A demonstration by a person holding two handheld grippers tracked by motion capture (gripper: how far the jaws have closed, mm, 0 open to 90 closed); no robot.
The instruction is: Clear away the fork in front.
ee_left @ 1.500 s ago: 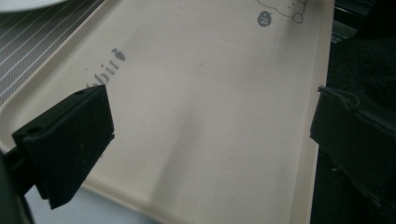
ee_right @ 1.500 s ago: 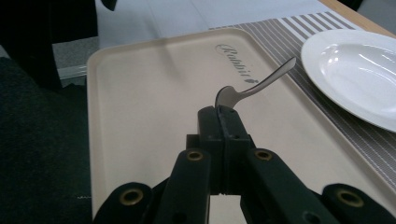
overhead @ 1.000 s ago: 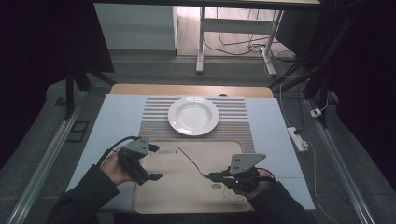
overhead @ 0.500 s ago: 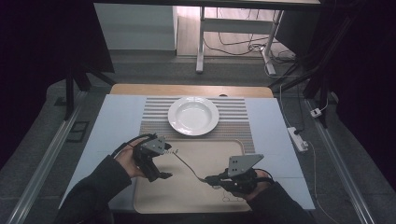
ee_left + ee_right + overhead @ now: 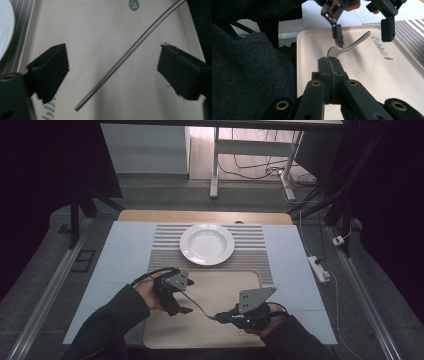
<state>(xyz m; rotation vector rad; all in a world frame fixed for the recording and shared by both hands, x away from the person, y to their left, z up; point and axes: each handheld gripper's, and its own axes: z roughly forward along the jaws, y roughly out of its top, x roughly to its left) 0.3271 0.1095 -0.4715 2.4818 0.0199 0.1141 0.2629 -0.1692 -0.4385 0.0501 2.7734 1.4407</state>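
Observation:
A thin metal spoon [image 5: 197, 304] hangs just above the beige tray [image 5: 240, 280]. My right gripper [image 5: 331, 60] is shut on its wider end, and the handle [image 5: 355, 41] points away toward the left gripper [image 5: 362, 35]. My left gripper [image 5: 115, 60] is open and straddles the handle [image 5: 125, 55]; its jaws have just been closing, and neither pad touches the metal. From above, the left gripper [image 5: 182, 310] is at the tray's left part and the right gripper [image 5: 220, 317] near its front.
A white deep plate [image 5: 207, 243] stands on a striped placemat [image 5: 250, 245] behind the tray. A white power strip [image 5: 319, 268] lies at the table's right edge. A dark sleeve [image 5: 249, 75] lies close to the left of the right gripper.
The left hand has moved right, from the tray's left edge to over the tray, and its jaws now straddle the spoon handle. The right gripper has kept still.

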